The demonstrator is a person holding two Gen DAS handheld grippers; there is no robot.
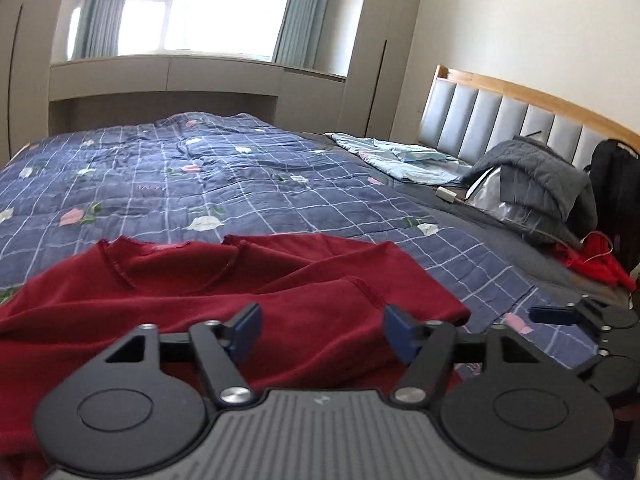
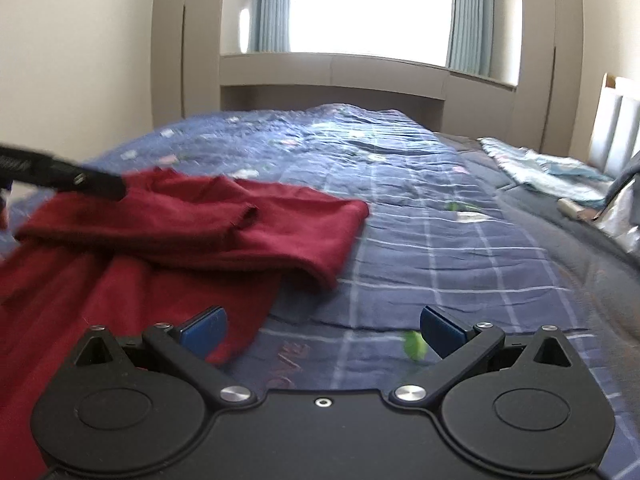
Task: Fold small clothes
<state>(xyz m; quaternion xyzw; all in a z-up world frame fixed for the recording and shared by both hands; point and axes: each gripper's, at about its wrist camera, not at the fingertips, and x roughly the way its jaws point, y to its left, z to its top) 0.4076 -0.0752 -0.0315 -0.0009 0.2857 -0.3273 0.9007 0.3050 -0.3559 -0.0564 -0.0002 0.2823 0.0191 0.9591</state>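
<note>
I find the dark red garment (image 1: pixel 224 292) lying crumpled on the near part of the blue checked quilt (image 1: pixel 248 184), long axis left to right, directly under my wide, empty left gripper (image 1: pixel 320 330), while the right gripper (image 2: pixel 322 334) (also wide, empty) stands just beside its right edge.

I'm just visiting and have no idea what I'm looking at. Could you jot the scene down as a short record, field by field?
Place: bedroom, work done on a bed
Surface: blue checked quilt with flower print
Garment: dark red top, partly folded, lying on the quilt
Left gripper: open, fingers over the red top, holding nothing
Right gripper: open, holding nothing, over the quilt at the top's edge
Also on bed: grey jacket and light blue bedding near the headboard
Background: window with curtains
</note>
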